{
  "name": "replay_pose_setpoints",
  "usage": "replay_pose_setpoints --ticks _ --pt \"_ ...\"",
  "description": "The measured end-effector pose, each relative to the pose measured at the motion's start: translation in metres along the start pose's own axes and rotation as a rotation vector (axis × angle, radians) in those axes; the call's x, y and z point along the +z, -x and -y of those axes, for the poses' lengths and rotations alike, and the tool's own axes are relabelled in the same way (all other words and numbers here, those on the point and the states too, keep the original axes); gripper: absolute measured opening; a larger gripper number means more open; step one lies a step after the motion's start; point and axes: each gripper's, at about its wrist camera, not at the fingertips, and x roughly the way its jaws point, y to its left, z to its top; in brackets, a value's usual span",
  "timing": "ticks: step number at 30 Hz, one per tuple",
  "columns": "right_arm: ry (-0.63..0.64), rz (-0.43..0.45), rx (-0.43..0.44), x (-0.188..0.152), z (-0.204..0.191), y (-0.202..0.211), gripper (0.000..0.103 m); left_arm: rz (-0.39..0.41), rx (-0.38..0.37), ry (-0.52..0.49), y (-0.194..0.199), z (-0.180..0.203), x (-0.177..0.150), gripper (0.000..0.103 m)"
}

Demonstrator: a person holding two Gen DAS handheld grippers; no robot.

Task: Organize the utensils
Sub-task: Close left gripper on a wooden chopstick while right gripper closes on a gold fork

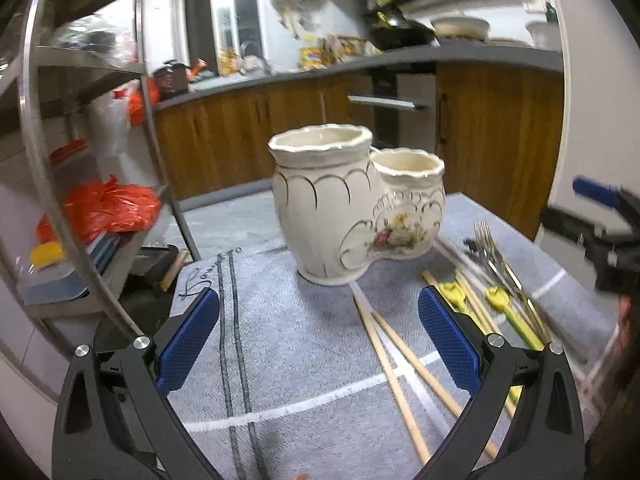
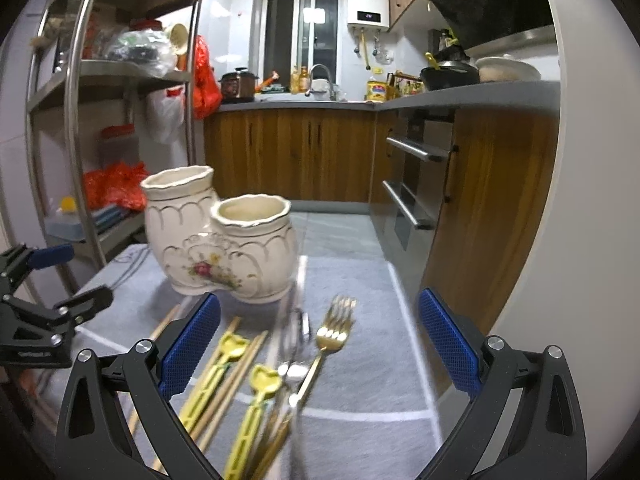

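The cream ceramic two-pot utensil holder with gold scallops and a painted flower spray is standing upright on the grey woven cloth with white stripes, both of its mouths looking empty, while the loose utensils are lying just in front of it and to its right: pale wooden chopsticks, yellow plastic-handled pieces, a gold metal fork and a silver fork that is too blurred to read well. The left gripper is hovering over bare cloth with its blue pads spread wide and nothing between them; the right gripper is hanging over the pile, likewise released and empty. The pile is the likely trouble: the pieces are overlapping, so closing on one may be dragging a neighbour along or flicking a thin chopstick off the table edge nearby. The holder is looking top-heavy, and a long utensil striking its rim at an angle may be tipping it.
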Motion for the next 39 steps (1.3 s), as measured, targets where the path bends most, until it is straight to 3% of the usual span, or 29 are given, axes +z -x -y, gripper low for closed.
replay_pose_setpoints --ticks 3,7,16,19,20,24,29,30,37,39 --pt "0.007 -0.052 0.011 0.007 0.006 -0.012 0.098 -0.034 -0.02 -0.014 -0.006 -0.007 0.006 0.098" --pt "0.019 -0.124 0.029 0.011 0.009 -0.028 0.098 -0.092 -0.15 0.008 -0.01 -0.02 0.01 0.098" --pt "0.082 -0.25 0.088 -0.004 0.001 -0.043 0.098 -0.204 -0.127 -0.036 -0.016 -0.019 -0.007 0.097" --pt "0.074 -0.279 0.069 -0.008 0.009 -0.049 0.095 -0.245 -0.142 -0.023 -0.02 -0.014 -0.015 0.083" --pt "0.061 -0.288 0.07 -0.008 0.015 -0.051 0.092 -0.258 -0.146 -0.024 -0.021 -0.012 -0.016 0.078" --pt "0.017 -0.325 0.07 -0.007 0.03 -0.066 0.063 -0.278 -0.168 -0.054 -0.022 0.003 -0.019 0.059" --pt "0.0 -0.391 0.136 -0.004 0.041 -0.097 0.043 -0.313 -0.191 -0.051 -0.021 0.018 -0.02 0.04" --pt "0.005 -0.401 0.155 -0.004 0.039 -0.102 0.04 -0.321 -0.19 -0.054 -0.021 0.02 -0.02 0.034" --pt "-0.002 -0.473 0.236 -0.003 0.039 -0.134 0.033 -0.38 -0.194 -0.053 -0.023 0.029 -0.024 0.024" --pt "-0.024 -0.477 0.264 -0.003 0.042 -0.138 0.025 -0.405 -0.189 -0.054 -0.026 0.031 -0.027 0.02"
